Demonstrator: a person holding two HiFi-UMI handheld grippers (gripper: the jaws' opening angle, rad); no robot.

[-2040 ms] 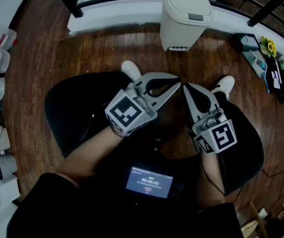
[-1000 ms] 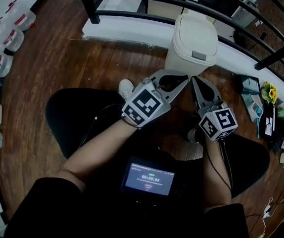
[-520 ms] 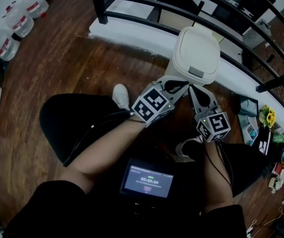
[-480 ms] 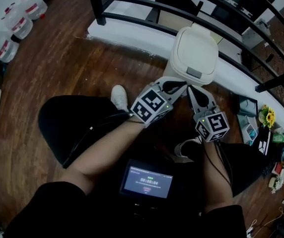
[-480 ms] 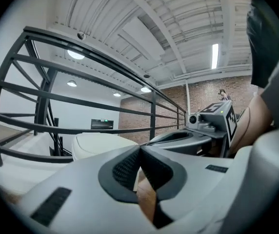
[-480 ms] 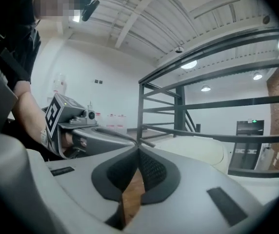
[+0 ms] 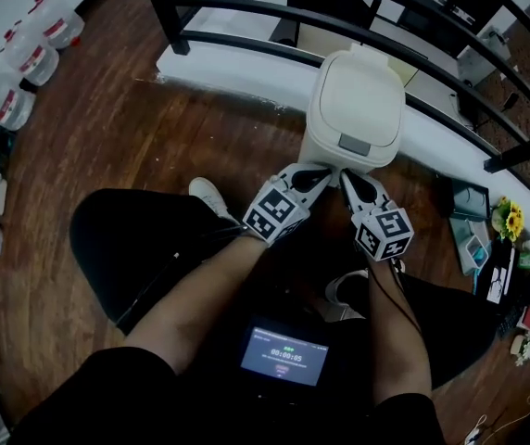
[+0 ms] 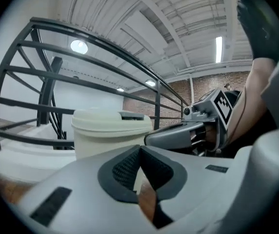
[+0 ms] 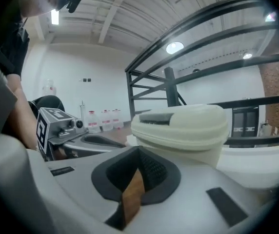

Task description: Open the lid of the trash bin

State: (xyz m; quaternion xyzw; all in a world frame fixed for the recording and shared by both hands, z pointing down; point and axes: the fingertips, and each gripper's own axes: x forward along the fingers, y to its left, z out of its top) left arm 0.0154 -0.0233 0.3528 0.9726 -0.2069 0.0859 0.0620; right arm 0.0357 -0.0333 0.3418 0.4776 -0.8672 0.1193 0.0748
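Left tongs (image 8: 139,149) are pressing tip to tip with nothing between them. Right tongs (image 9: 138,151) are doing the same, tips together and empty. From the head view, both are pointing side by side at the front of the cream plastic trash bin (image 7: 356,109), tips just beside its wall under the grey tab (image 7: 354,144). I cannot tell whether they are touching it.

The gripper views are giving the low angle that the head view lacks. They are showing the domed lid (image 9: 181,121) side-on, sitting flat and closed on the body, its rim overhanging all round. The left gripper view is also catching the other tongs alongside.

Only the head view is showing the top. The lid is reading as a smooth rounded rectangle, the tab at its near edge. The bin is standing on the brown wooden floor (image 7: 98,137), backed against a white ledge (image 7: 228,68) under a black metal railing (image 8: 49,94).
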